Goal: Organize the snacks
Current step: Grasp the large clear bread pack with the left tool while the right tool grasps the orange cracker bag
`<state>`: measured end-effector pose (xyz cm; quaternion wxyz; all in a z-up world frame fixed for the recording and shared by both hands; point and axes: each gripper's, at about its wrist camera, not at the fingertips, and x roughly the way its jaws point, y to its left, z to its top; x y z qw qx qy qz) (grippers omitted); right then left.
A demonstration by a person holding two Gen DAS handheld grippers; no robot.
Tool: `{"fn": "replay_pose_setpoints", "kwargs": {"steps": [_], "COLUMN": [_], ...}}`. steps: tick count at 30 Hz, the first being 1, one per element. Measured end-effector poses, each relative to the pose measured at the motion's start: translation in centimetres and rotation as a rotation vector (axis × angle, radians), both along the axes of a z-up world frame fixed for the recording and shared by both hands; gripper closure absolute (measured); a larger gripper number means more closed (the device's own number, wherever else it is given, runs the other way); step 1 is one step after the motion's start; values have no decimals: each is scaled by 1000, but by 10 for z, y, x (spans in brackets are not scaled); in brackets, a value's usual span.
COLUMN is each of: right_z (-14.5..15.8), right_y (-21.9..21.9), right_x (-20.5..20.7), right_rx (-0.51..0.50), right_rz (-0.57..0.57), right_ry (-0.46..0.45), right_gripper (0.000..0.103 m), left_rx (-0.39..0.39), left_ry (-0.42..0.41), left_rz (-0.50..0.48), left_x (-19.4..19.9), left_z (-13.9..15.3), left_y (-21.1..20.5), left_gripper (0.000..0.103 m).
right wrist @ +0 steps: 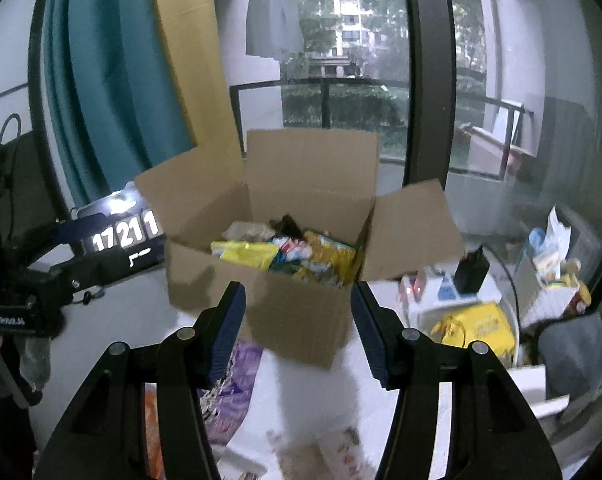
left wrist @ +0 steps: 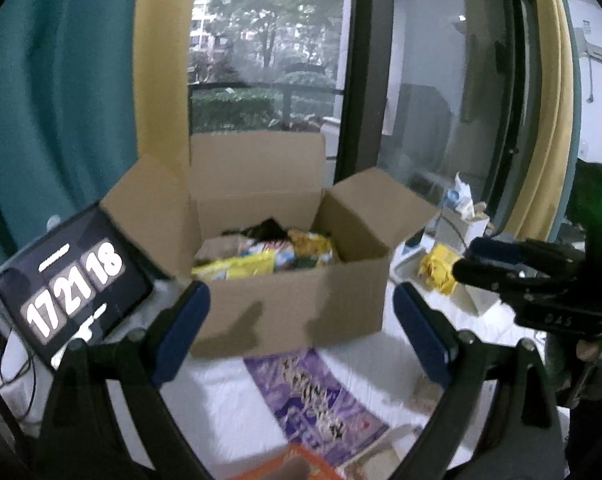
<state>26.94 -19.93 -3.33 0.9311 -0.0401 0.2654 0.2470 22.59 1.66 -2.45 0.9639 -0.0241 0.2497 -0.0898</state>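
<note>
At the desk's (left wrist: 221,408) far edge an open cardboard box (left wrist: 297,300) of snack packets (left wrist: 261,258) is seen — both claws, left claw (left wrist: 301,332) and right claw (right wrist: 297,332), are held open, empty.

Purple packet (left wrist: 317,396) print blurred — orange packet (left wrist: 301,460) cut off at the bottom edge, labels unreadable

Open brown cardboard box (left wrist: 285,304) sits dead ahead, top clear, four flaps up or splayed; side flaps narrow the approach left and right. Snack packets (left wrist: 269,256) fill the bottom, headroom above them. Black tablet clock (left wrist: 73,284) blocks the box's left. Yellow packet (right wrist: 477,326) and white clutter crowd the right. Purple packet (left wrist: 317,404) lies on the white table (left wrist: 221,400) in front.
</note>
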Motion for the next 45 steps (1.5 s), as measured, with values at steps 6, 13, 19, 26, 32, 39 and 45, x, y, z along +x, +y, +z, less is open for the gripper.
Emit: {"fn": "replay_pose_setpoints", "kwargs": {"steps": [6, 13, 19, 26, 32, 39, 45], "right_z": [-25, -54, -81, -110, -127, -144, -162], "right_y": [2, 19, 38, 67, 96, 122, 136], "right_x": [-23, -38, -52, -60, -67, -78, -77], "right_rx": [11, 16, 35, 14, -18, -63, -63], "right_rz": [24, 57, 101, 150, 215, 276, 305], "right_ry": [61, 137, 219, 312, 383, 452, 527], "right_gripper": [45, 45, 45, 45, 43, 37, 32], "left_rx": [-3, -41, -73, -103, -119, -133, -154], "left_ry": [46, 95, 152, 216, 258, 278, 322], "left_rz": [44, 107, 163, 207, 227, 251, 261], "left_x": [-27, -56, -77, -99, -115, -129, -136], "left_z": [-23, -50, -81, -113, -132, -145, -159], "left_y": [18, 47, 73, 94, 103, 112, 114], "left_gripper": [9, 9, 9, 9, 9, 9, 9]}}
